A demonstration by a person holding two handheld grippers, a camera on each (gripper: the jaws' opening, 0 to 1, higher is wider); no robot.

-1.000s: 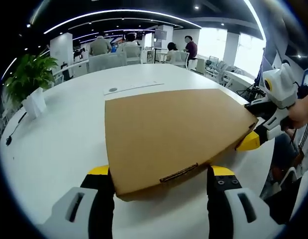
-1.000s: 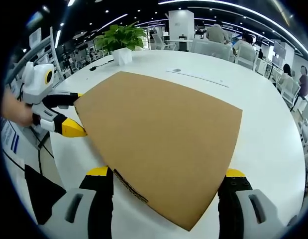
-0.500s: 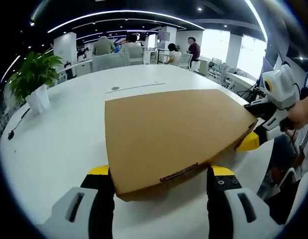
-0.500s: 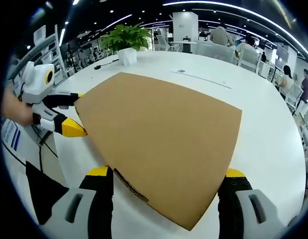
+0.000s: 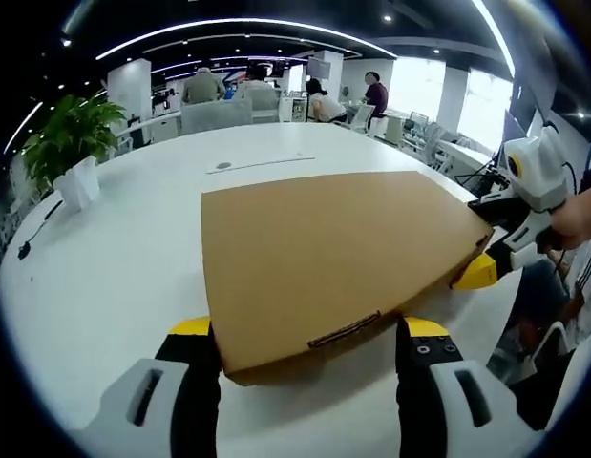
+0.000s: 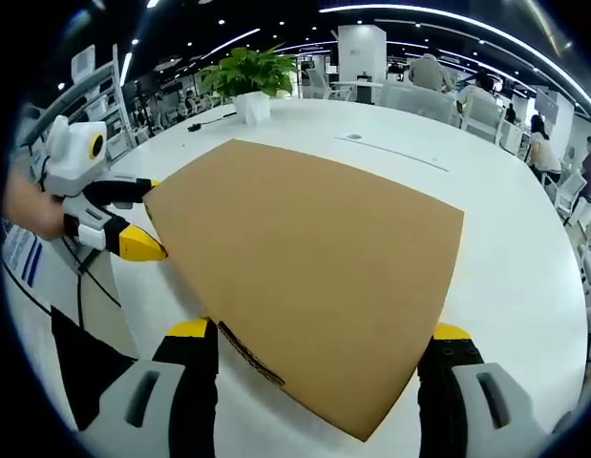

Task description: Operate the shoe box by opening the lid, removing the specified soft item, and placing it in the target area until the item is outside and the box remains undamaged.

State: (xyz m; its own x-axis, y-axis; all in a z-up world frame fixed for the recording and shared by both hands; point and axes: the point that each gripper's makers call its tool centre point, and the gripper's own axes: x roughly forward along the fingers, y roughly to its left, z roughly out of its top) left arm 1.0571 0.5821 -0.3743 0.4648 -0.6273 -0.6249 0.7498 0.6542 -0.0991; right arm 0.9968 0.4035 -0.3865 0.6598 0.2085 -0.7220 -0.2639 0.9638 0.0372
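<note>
A closed brown cardboard shoe box (image 5: 333, 248) lies flat on the white table (image 5: 114, 277). My left gripper (image 5: 309, 329) is open, its yellow-tipped jaws standing on either side of the box's near end, where a slot shows in the lid edge. In the right gripper view the same box (image 6: 314, 248) spreads ahead, and my right gripper (image 6: 321, 332) is open astride its near corner. The right gripper (image 5: 486, 239) also appears at the box's right corner in the left gripper view. The left gripper (image 6: 142, 218) appears at the box's left corner in the right gripper view. The box's contents are hidden.
A potted plant (image 5: 71, 143) in a white pot stands at the table's far left edge, with a black cable (image 5: 32, 239) beside it. A thin white strip (image 5: 257, 164) lies beyond the box. Chairs and several people (image 5: 319, 100) are past the table's far side. A hand (image 6: 28, 205) holds the left gripper.
Box and grippers keep their places. Both views have tilted slightly, so the background has slid a little, and people in the background have moved.
</note>
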